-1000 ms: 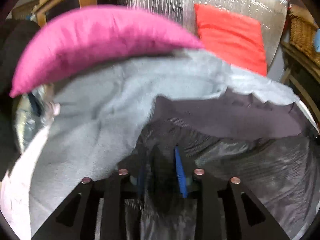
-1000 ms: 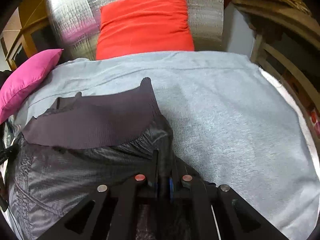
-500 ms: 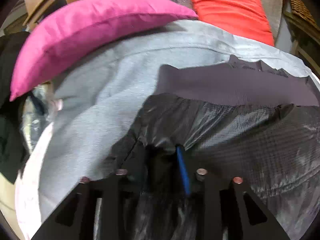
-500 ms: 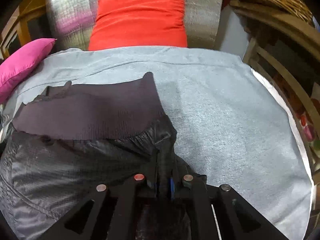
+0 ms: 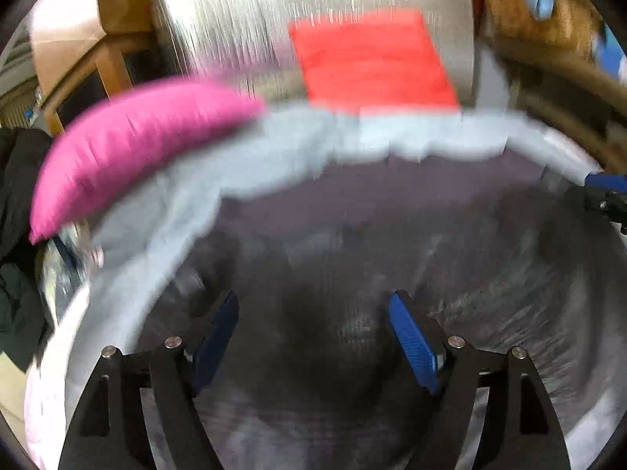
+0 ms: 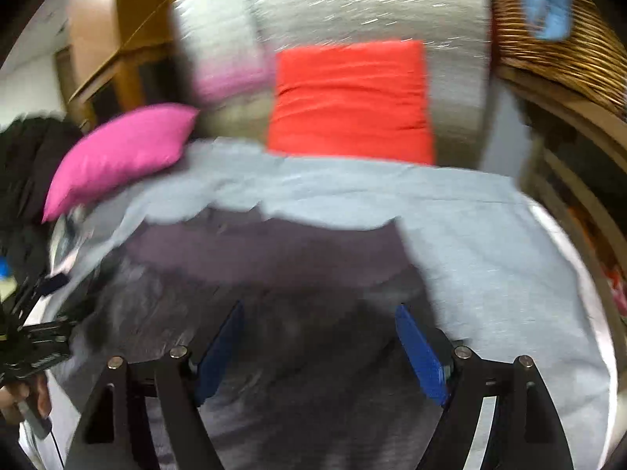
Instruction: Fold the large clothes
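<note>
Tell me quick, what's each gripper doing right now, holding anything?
Left gripper: jaws opening, wide apart over the dark jacket, gripping nothing.
Right gripper: jaws opening, also above the jacket, gripping nothing.

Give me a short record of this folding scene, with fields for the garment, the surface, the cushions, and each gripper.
garment: dark jacket with a ribbed hem band, lying on the cover
surface: light grey cover
cushions: pink cushion at left, red cushion at the back
left gripper: jaws opening, fabric below, nothing pinched
right gripper: jaws opening, nothing pinched
image quality: motion-blurred
</note>
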`<action>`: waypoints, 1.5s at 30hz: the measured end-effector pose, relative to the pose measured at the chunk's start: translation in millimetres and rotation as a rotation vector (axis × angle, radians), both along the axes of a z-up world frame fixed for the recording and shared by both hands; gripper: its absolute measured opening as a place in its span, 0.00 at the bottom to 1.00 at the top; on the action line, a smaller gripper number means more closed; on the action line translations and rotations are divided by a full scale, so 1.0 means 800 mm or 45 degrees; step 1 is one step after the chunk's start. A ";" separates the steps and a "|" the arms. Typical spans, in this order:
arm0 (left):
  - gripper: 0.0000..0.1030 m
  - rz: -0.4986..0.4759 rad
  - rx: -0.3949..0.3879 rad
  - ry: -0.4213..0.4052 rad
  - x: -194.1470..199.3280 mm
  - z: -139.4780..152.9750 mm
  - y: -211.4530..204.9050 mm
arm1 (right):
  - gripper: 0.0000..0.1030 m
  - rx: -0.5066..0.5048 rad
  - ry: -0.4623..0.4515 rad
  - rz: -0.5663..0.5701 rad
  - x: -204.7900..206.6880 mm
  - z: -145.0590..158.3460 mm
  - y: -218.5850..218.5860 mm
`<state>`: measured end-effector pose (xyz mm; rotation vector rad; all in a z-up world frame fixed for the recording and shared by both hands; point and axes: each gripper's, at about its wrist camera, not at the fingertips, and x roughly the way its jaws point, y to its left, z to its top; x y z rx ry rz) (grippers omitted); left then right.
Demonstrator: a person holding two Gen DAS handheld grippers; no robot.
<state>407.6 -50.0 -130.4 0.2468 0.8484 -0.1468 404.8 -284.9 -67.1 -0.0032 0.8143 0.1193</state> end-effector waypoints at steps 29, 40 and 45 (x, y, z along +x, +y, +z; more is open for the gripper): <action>0.95 0.407 -0.280 0.022 -0.064 -0.049 0.172 | 0.80 -0.048 -0.021 -0.189 -0.096 -0.063 -0.027; 0.95 0.497 -0.425 -0.056 -0.126 0.006 0.203 | 0.83 -0.028 -0.124 -0.160 -0.149 -0.010 -0.013; 0.95 0.573 -0.382 0.054 -0.126 -0.027 0.222 | 0.83 -0.033 -0.005 -0.177 -0.158 -0.042 -0.023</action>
